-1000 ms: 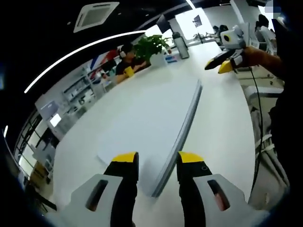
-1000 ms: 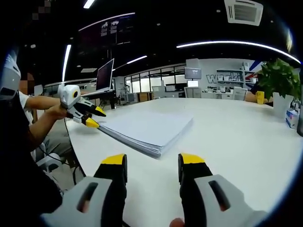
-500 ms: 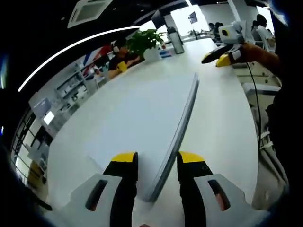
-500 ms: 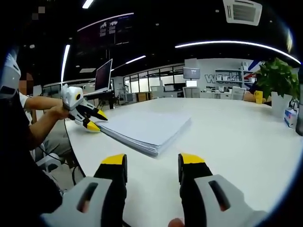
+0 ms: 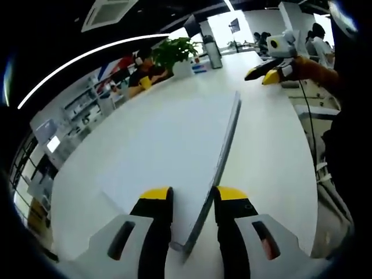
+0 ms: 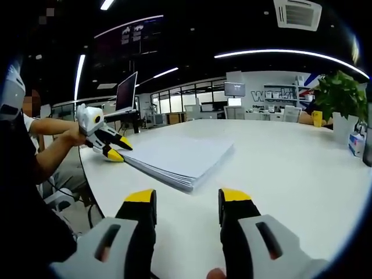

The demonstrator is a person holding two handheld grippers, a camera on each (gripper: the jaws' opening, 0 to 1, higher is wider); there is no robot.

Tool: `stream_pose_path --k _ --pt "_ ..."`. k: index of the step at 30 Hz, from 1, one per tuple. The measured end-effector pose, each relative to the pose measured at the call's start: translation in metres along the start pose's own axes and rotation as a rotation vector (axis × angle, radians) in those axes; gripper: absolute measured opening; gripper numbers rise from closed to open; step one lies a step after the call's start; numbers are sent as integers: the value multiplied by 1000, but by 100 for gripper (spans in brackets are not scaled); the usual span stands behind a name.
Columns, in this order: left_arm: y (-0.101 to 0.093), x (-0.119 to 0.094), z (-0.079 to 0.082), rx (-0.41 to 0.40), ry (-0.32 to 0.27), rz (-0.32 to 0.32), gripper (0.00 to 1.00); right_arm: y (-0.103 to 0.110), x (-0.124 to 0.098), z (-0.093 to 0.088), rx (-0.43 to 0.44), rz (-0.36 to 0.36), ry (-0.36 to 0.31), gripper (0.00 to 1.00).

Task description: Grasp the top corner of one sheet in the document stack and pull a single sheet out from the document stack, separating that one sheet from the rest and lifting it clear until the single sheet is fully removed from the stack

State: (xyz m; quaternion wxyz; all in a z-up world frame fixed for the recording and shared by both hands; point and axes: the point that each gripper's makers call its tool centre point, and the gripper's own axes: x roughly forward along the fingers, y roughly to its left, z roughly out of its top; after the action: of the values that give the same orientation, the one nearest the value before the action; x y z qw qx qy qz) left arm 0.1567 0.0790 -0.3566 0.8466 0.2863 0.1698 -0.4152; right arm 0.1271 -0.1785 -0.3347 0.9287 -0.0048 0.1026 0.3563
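Open-plan office space is stretching behind us, with ceiling light strips, glass partitions and a potted plant [image 6: 342, 96] standing at the far side of the white table [image 6: 279, 168] we are working on. We are seeing a seated person [image 5: 142, 72] at the far end of that table in the left gripper view.

Lying flat on the table near its edge is the document stack [image 6: 177, 157], squared up and thick, so its corners are standing proud of the tabletop and are easy to reach from the side where we are sitting. In the left gripper view the stack's edge [image 5: 224, 157] is running away from us as a long grey line, which suggests we are sighting along it on purpose.

We are holding the left gripper [image 5: 193, 197] at the stack's near corner, jaws apart, with the corner sitting between them and nothing pinched yet; the right gripper view is showing it [image 6: 116, 149] low at that same corner. Judging by this, we are lining up to nip just the top sheet instead of the whole pile.

We are keeping the right gripper [image 6: 188, 200] back above bare table, jaws apart and empty, well apart from the stack, probably waiting to steady the pile.
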Motion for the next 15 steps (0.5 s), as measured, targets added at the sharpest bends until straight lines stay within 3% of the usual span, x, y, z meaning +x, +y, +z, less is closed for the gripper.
stream_pose_path --k 15 --pt "-1 0 1 27 -4 -4 27 1 0 1 5 0 -3 42"
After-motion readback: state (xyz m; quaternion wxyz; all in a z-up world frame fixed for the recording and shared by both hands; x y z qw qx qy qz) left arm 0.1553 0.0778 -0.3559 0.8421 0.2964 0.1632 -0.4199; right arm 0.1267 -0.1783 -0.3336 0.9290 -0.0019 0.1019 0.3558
